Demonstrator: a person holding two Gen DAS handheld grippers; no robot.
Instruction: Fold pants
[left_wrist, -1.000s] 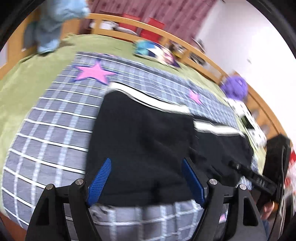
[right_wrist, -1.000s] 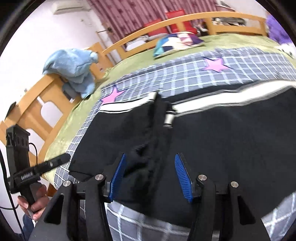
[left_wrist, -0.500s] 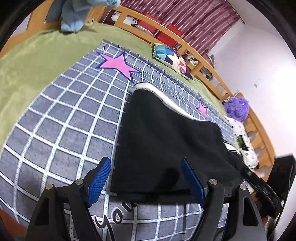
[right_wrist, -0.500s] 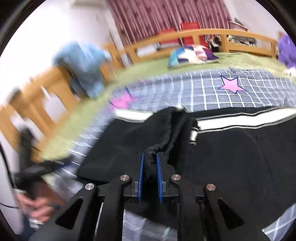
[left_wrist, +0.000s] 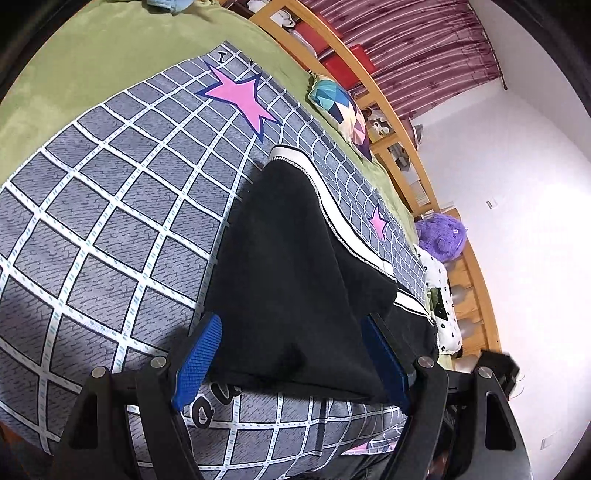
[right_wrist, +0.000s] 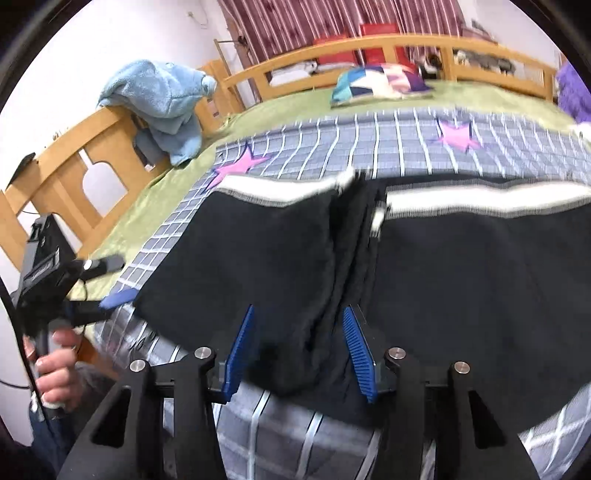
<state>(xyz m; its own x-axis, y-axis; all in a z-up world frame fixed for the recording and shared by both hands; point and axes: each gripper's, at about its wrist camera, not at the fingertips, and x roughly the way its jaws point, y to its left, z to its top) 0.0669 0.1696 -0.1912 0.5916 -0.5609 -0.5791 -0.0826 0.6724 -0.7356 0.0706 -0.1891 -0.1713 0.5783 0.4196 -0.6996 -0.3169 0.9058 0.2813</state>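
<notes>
blue-padded right gripper (right_wrist: 299, 349) jaws opening, bunched fold of black pants (right_wrist: 424, 266) sitting between pads, untouched. left gripper (left_wrist: 291, 363) gaping wide over pants edge, gripping nothing. pants lying on checked blanket (left_wrist: 110, 206); blanket lettering unreadable.

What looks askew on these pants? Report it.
The black pants have a bunched ridge of cloth running from the white stripe toward the right gripper, whose jaws are opening around it. The panels either side lie flat. Left gripper is open.
</notes>
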